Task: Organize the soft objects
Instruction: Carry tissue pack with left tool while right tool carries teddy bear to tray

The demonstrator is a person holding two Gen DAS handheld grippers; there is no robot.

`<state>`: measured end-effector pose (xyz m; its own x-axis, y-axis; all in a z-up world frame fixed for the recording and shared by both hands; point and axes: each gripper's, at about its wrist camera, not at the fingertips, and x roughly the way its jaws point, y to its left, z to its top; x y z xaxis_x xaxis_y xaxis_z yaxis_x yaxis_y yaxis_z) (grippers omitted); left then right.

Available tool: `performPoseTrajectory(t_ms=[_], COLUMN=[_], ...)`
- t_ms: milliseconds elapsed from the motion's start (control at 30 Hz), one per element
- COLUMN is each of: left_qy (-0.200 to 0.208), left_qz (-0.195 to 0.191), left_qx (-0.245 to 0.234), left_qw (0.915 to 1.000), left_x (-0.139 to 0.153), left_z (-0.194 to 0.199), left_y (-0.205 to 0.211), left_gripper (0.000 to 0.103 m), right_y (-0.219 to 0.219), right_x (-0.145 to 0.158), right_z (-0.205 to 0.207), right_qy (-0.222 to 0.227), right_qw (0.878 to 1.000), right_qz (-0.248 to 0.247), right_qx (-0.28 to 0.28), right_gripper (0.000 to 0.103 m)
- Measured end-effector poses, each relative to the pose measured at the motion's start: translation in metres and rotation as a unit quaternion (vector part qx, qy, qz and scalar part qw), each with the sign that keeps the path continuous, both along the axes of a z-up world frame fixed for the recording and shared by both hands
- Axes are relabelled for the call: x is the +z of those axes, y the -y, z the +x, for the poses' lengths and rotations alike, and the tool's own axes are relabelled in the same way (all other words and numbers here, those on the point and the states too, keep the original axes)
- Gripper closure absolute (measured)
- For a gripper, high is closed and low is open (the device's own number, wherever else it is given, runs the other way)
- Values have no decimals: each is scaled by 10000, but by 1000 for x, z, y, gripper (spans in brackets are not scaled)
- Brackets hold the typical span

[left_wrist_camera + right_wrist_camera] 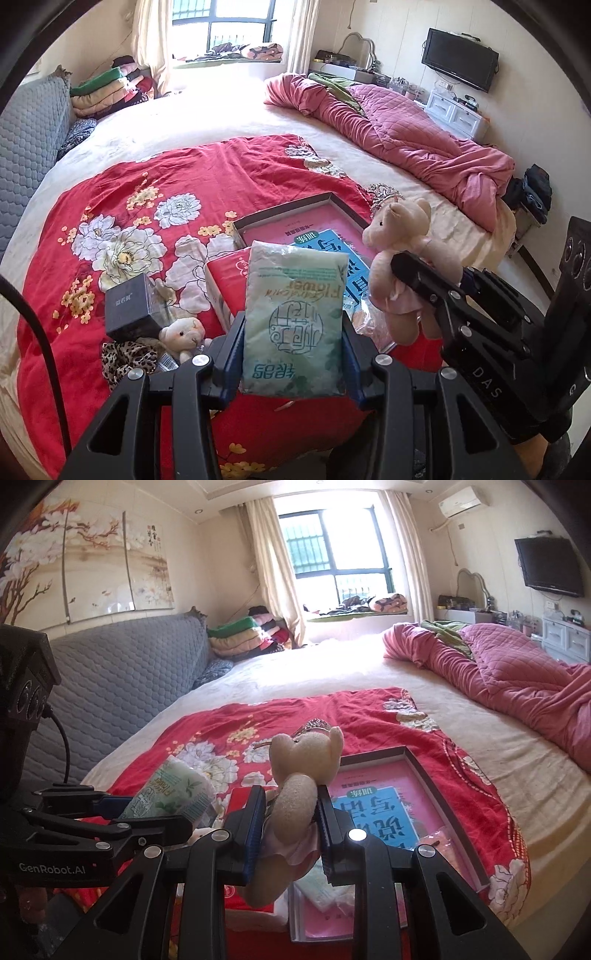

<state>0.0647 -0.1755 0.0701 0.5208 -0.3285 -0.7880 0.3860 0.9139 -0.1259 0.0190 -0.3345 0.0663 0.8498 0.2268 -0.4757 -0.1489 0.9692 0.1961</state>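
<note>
left claw (293, 354) gripping tissue pack (295, 317)

Two cream plush bears show: one with a pink skirt (399, 258) right of centre, a smaller one (183, 334) lower left. One pale green tissue pack (293, 314) sits centre, with one black cube box (129, 310) (glossy wrap) left, one shallow dark-rimmed tray (255, 220), one leopard-print cloth (123, 360), and two black grippers: left (293, 354), right (290, 830).

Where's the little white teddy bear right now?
In the left wrist view, the small white teddy bear lies low on the left of the red quilt, between the black box and leopard-print cloth.
</note>
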Motion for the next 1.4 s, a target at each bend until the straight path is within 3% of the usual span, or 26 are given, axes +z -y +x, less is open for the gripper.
performPoseTrajectory(t_ms=[733,1400], left_qy=[62,-255], left_qz=[-54,137], left_qx=[-323,-530], left_qw=[9994,9982], left_x=[2,-44], left_z=[22,49], left_y=[52,93], left_gripper=[58,58], right_y=[59,104], right_x=[1,-20], right_z=[-7,-7], right_qy=[30,-182], right_qw=[9970,9911], right_qz=[-12,-101], right_qx=[-767,-1312], right_gripper=[76,76])
